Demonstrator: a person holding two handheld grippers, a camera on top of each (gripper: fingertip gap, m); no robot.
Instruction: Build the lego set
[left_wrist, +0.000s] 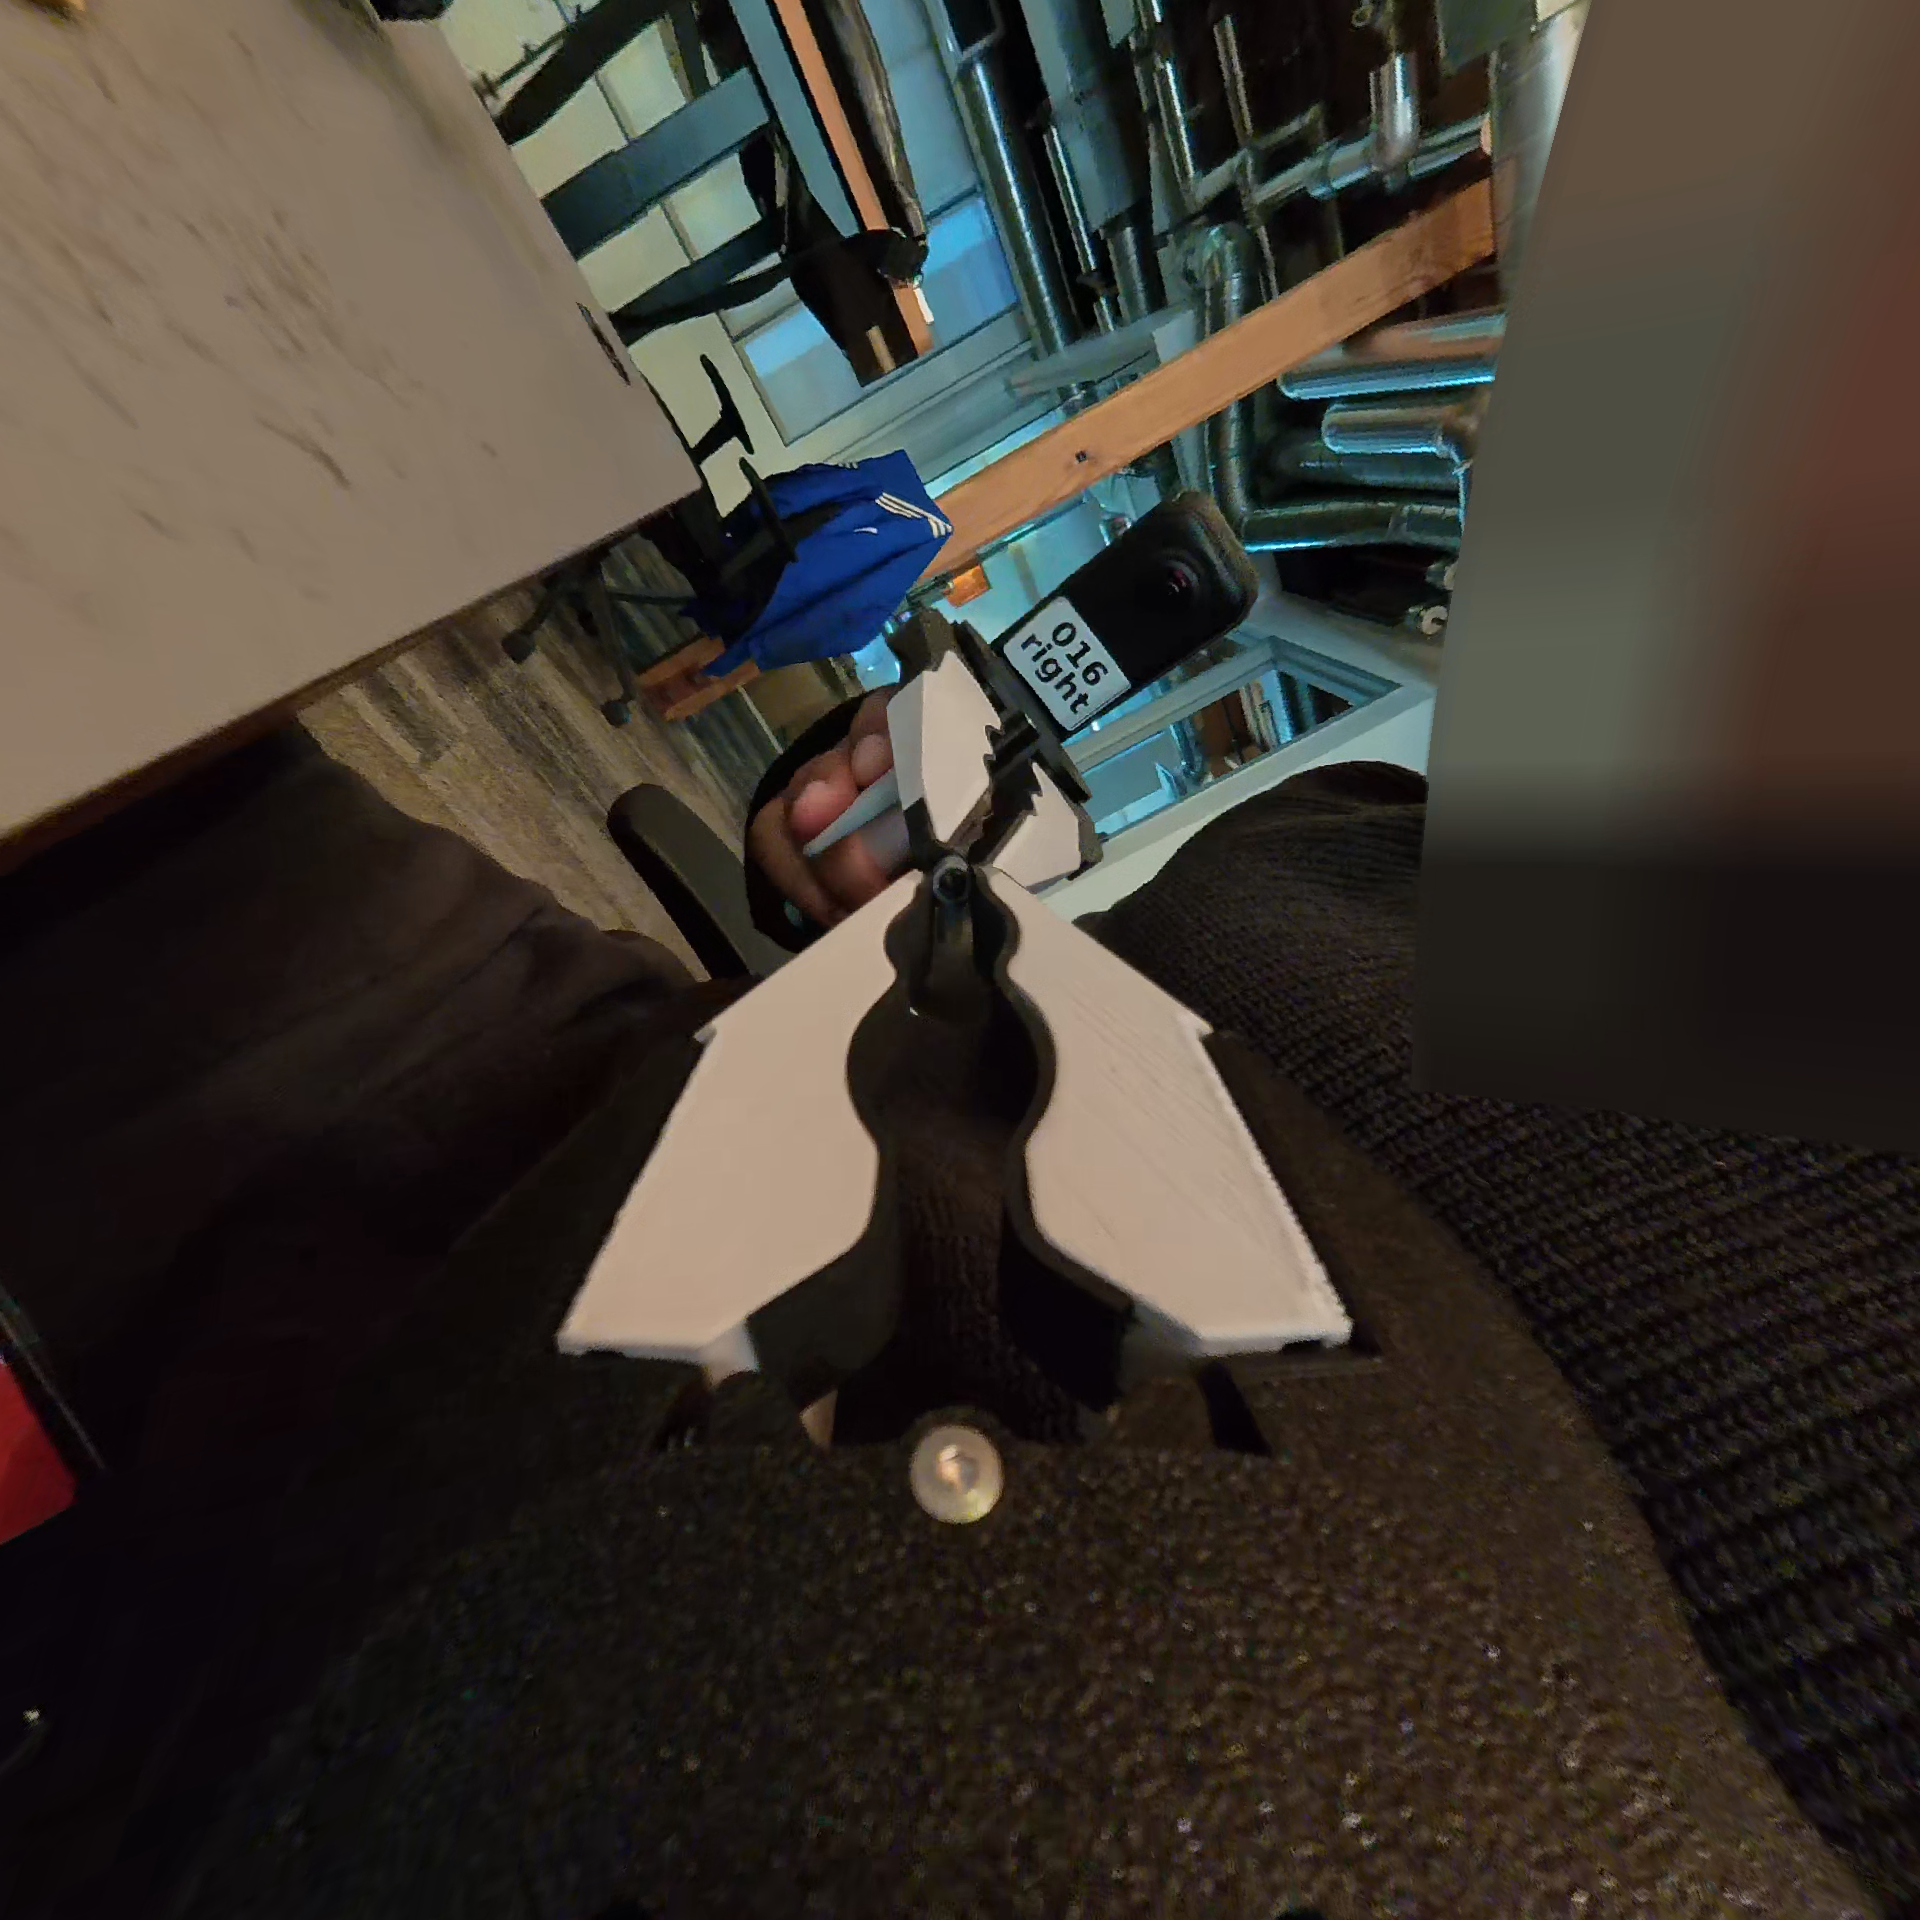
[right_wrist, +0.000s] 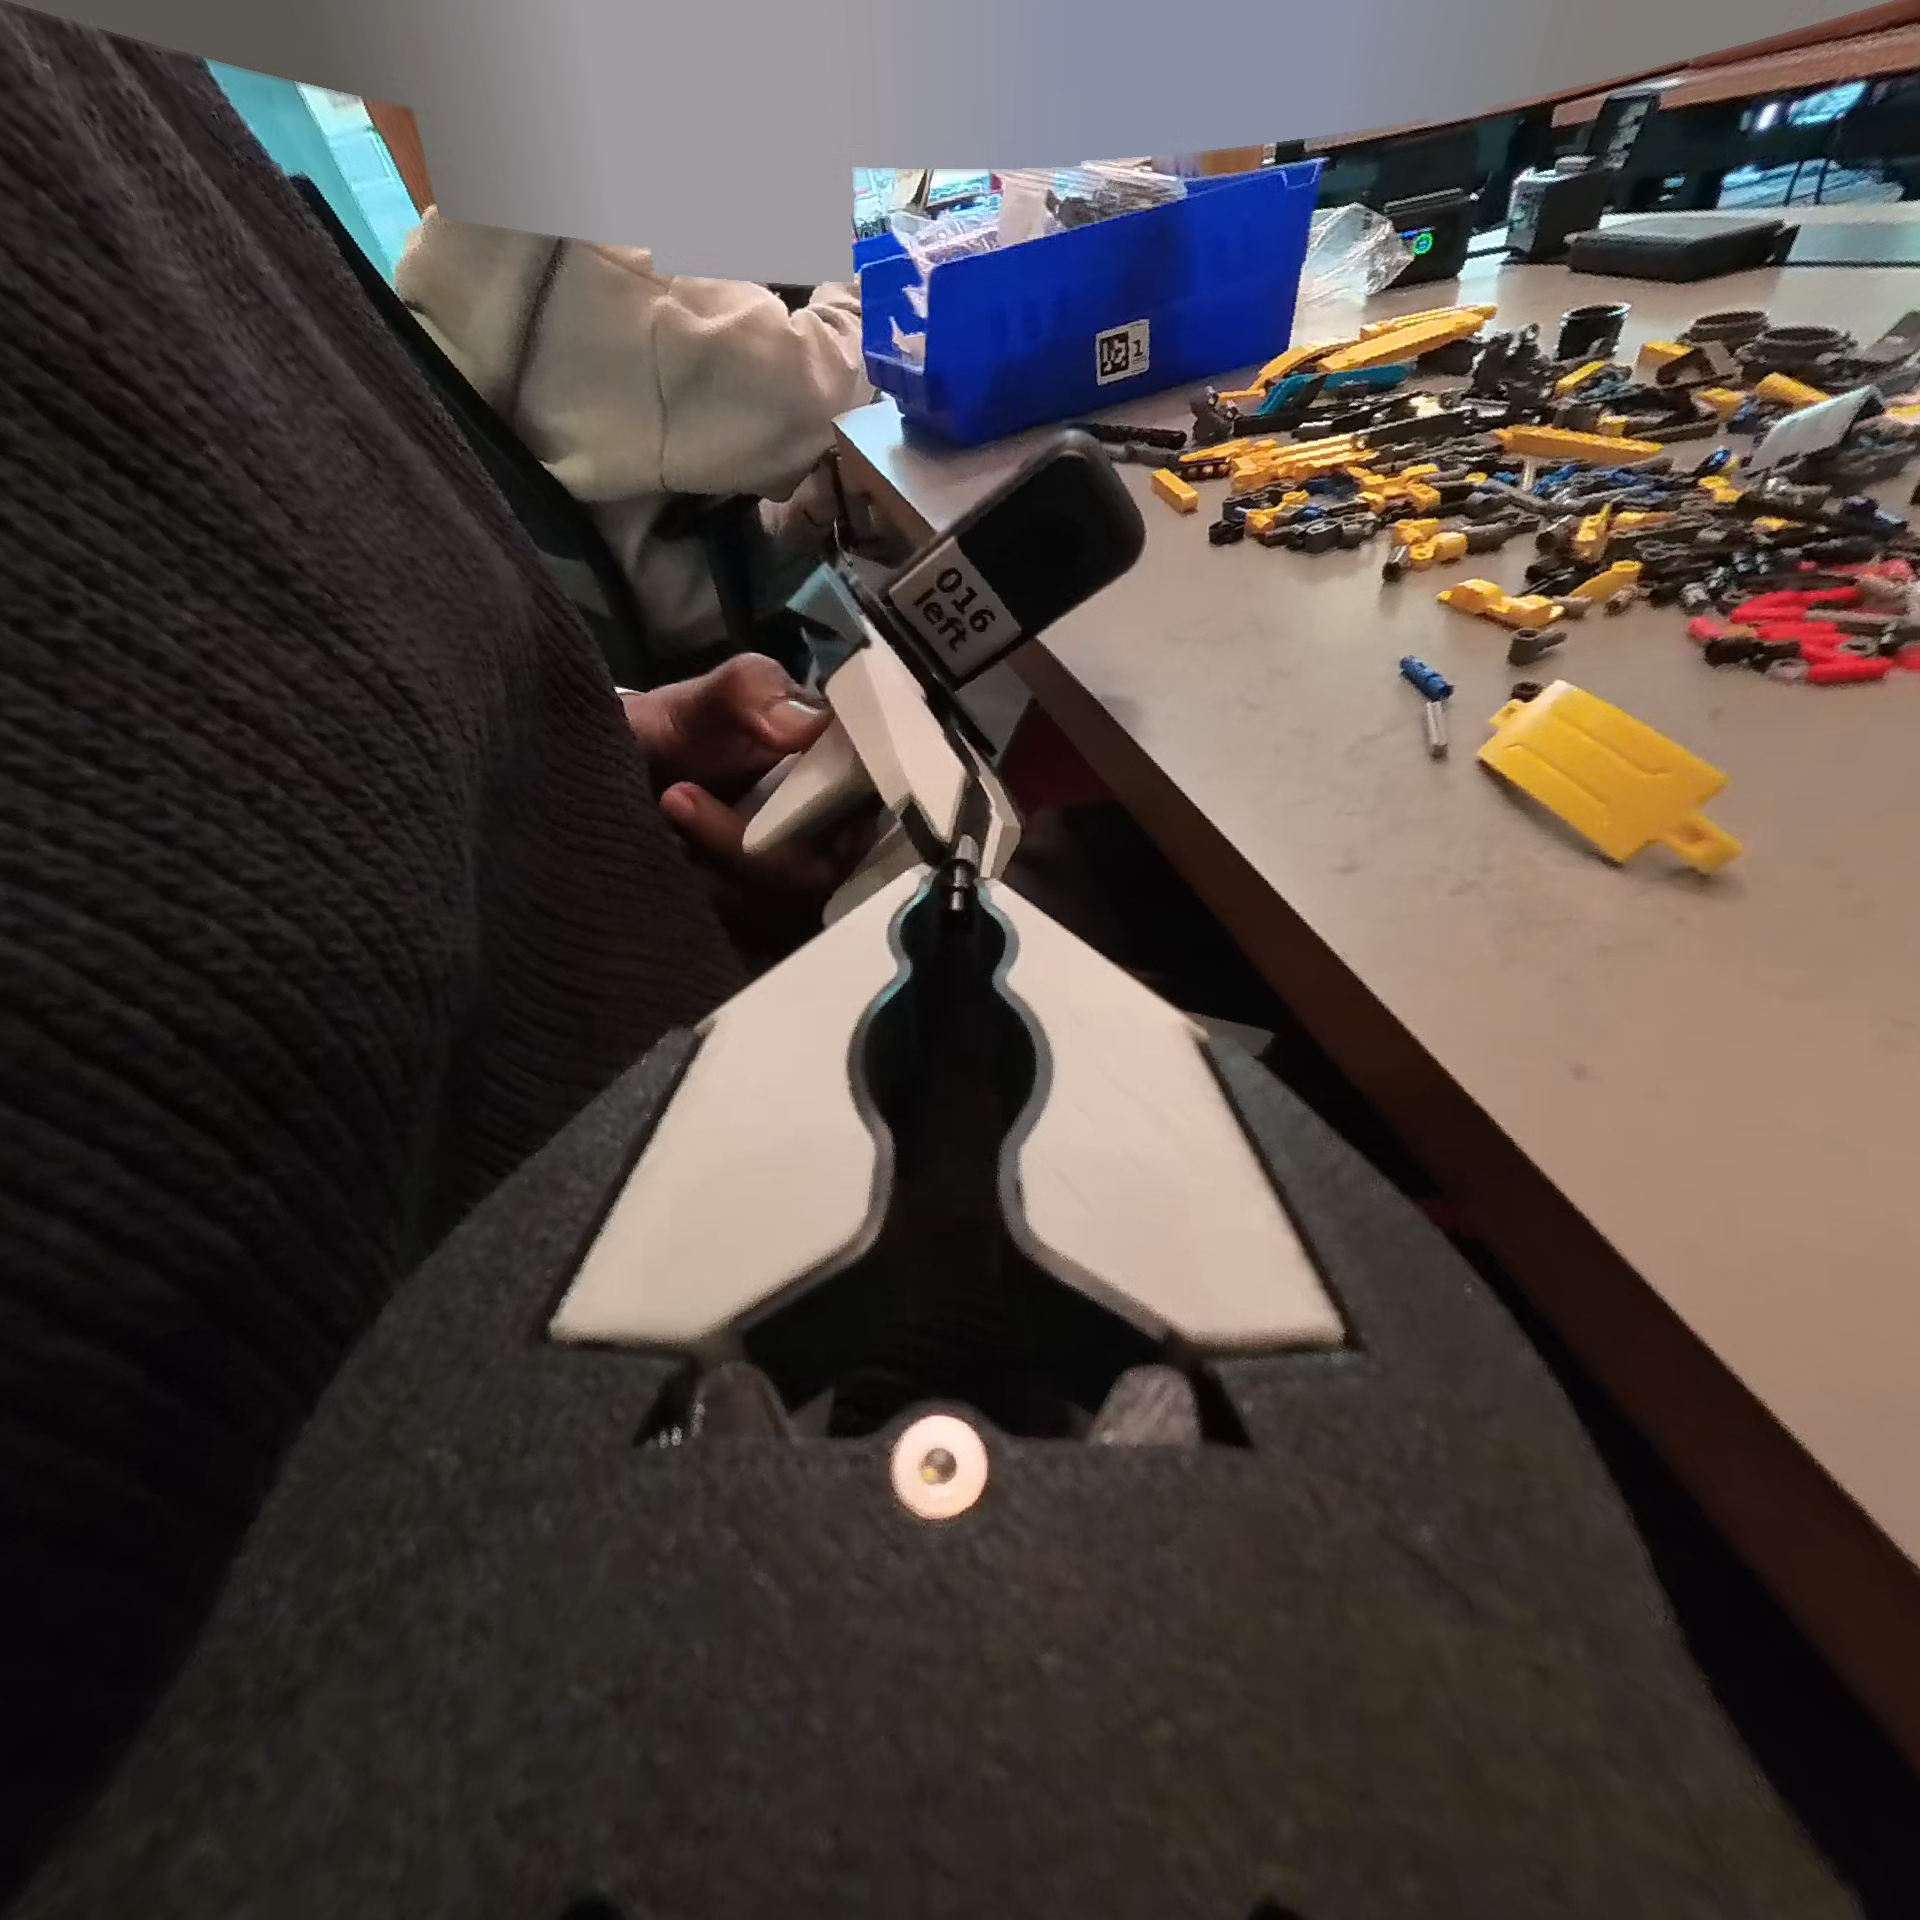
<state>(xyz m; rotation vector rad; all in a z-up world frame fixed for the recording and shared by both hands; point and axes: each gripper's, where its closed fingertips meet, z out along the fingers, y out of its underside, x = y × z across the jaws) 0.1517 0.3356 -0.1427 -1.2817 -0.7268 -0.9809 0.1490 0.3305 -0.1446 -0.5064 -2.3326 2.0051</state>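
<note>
A: Between the two sets of white fingers, tip to tip, sits one small black pin (left_wrist: 951, 886). Left gripper (left_wrist: 951, 896) is closed down to a narrow slit on it; the pin's round end faces the camera.

B: Confirmed from the other side. Right gripper (right_wrist: 958, 891) is also pinched nearly closed on the same pin, seen there as a short black stub (right_wrist: 957, 883). Whether both grip it firmly, or one merely touches, cannot be told.

A: Outward from the tips. In the left wrist view the right gripper's body rises toward 1 o'clock, with a black camera (left_wrist: 1164, 597) bearing a white label. A hand (left_wrist: 831, 831) wraps its handle at about 10 o'clock from the tips.

B: Same layout in the right wrist view: the left gripper's black camera (right_wrist: 1039, 540) at 1 o'clock, a hand (right_wrist: 727, 748) on its handle at 10 o'clock. A dark knit sweater (right_wrist: 260, 727) fills the 9 o'clock side.

A: Both tools are held off the table, below its edge. Table (right_wrist: 1455, 987) runs from 12 to 4 o'clock in the right wrist view.

B: On it: a flat yellow panel (right_wrist: 1605, 774) at 2 o'clock, a small blue peg (right_wrist: 1423, 681) just beside it, a wide scatter of yellow, black, blue and red building parts (right_wrist: 1558, 488) farther back, and a blue bin (right_wrist: 1081, 301) near 12 o'clock. A person in a pale hoodie (right_wrist: 644, 384) sits beyond the sweater.

A: Left wrist view is rolled sideways: table underside (left_wrist: 260, 364) at 10 o'clock, a blue jacket (left_wrist: 821, 561) on a chair, metal ducts (left_wrist: 1351, 416) at 1 o'clock.
</note>
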